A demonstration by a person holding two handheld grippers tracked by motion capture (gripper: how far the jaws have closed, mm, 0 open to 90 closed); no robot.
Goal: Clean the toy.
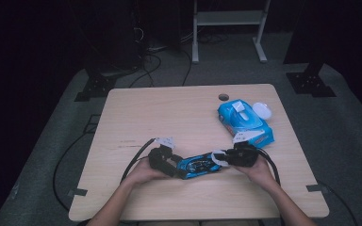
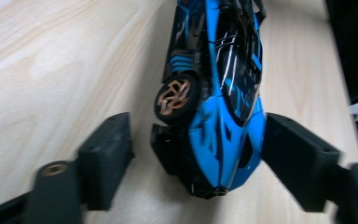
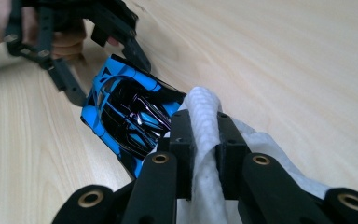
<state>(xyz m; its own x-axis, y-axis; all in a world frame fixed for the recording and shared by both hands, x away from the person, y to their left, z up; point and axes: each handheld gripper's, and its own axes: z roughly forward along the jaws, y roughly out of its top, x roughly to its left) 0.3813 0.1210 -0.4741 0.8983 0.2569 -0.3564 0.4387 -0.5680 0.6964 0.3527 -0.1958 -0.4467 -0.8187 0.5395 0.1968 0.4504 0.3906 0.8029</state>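
The blue toy car [image 1: 199, 165] lies on the desk [image 1: 169, 117] near its front edge, well apart from the blue wipes pack [image 1: 242, 121] toward the far right corner. The left tool [image 1: 175, 168] straddles one end of the car, its right pad against the body and its left pad just clear. The right tool [image 3: 206, 144], at the car's other end, is clamped on a white wipe [image 3: 205, 121] that touches the car.

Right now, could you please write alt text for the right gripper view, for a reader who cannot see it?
The right claw pinches a white wipe against the rear of a blue and black toy car on a pale wooden table. Beyond the car, the left claw straddles its far end, with a hand behind it.
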